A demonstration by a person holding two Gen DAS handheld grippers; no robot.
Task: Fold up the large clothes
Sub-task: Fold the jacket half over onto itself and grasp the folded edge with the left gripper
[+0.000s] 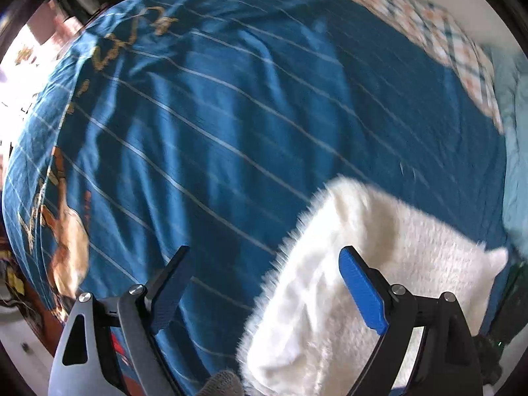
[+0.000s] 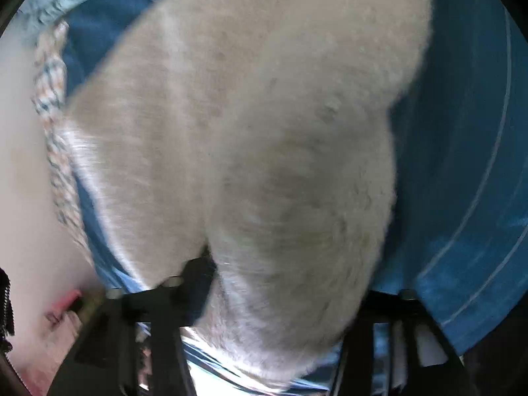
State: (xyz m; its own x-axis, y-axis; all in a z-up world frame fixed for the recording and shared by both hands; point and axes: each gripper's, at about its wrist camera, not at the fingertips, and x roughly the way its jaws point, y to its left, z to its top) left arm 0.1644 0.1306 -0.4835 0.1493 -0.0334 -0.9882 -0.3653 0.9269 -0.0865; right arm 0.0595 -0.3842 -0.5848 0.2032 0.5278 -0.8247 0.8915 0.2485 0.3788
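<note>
A white fluffy garment lies at the lower right on the blue striped bedsheet in the left wrist view. My left gripper hangs above it, pointing down, open. Its blue-padded right finger is over the garment and the other finger over the bare sheet, with nothing pinched. In the blurred right wrist view the same garment fills most of the frame and bulges between the fingers of my right gripper. Only one dark finger shows. The garment hides the pads, so contact cannot be judged.
A plaid pillow or quilt lies along the far edge of the bed, also seen as plaid fabric. Pale teal cloth sits at the right. The sheet's horse print marks the bed's left edge, and a light wall is close.
</note>
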